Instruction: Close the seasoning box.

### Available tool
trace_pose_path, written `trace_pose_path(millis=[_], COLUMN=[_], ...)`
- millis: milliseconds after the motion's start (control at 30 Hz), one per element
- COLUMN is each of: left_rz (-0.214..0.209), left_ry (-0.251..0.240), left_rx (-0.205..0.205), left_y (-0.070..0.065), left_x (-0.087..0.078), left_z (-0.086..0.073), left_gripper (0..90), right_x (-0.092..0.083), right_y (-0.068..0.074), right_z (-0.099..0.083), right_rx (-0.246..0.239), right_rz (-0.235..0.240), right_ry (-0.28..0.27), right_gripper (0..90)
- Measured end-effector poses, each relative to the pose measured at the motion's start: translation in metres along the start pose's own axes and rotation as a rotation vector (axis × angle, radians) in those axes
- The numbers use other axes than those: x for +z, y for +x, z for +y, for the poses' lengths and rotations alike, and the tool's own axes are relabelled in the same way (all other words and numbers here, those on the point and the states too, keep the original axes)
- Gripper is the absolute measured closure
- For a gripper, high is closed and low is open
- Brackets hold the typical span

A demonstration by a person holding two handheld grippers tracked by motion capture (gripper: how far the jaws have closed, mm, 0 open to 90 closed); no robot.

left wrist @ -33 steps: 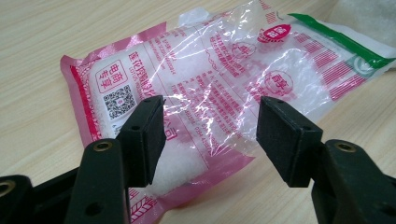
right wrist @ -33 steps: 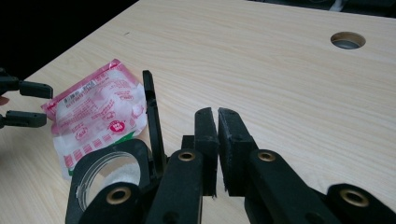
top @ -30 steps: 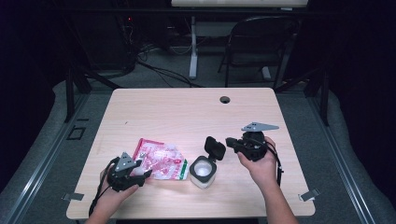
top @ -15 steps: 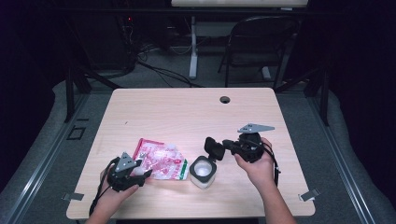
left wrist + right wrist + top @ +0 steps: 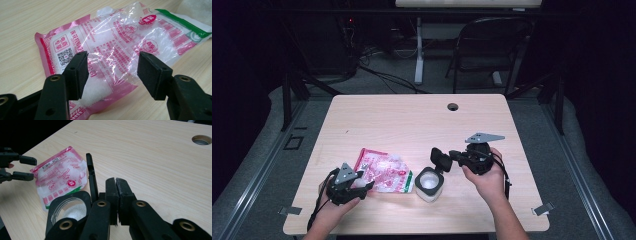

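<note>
- The left claw point(image 5: 112, 72) is standing apart over the pink sachet of white granules point(image 5: 120, 50); its right end is running off frame.
- The right claw point(image 5: 116, 195) is pressing together beside the jar's raised flip lid point(image 5: 91, 177); the jar point(image 5: 430, 183), lower centre, is lying partly hidden.

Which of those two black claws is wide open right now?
The left claw, at the pink bag: its two pads stand far apart. The right claw, by the white jar, has its pads pressed together.
</note>
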State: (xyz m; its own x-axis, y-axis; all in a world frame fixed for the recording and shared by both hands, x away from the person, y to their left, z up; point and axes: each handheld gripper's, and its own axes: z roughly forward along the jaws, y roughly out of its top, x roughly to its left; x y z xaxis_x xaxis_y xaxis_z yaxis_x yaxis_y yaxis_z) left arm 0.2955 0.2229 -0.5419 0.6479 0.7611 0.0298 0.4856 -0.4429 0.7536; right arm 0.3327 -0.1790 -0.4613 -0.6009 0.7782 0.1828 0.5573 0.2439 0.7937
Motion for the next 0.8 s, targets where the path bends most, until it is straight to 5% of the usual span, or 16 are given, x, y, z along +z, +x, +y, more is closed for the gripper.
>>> trace_pose_path(millis=[800], left_rz=[0.013], left_ry=[-0.007], left_rx=[0.003], left_y=[0.002], left_x=[0.000], left_z=[-0.001], left_gripper=[41.9], right_x=[0.015], right_y=[0.032], right_z=[0.000], right_rx=[-0.091], right_rz=[0.097], right_ry=[0.066], right_gripper=[88.1])
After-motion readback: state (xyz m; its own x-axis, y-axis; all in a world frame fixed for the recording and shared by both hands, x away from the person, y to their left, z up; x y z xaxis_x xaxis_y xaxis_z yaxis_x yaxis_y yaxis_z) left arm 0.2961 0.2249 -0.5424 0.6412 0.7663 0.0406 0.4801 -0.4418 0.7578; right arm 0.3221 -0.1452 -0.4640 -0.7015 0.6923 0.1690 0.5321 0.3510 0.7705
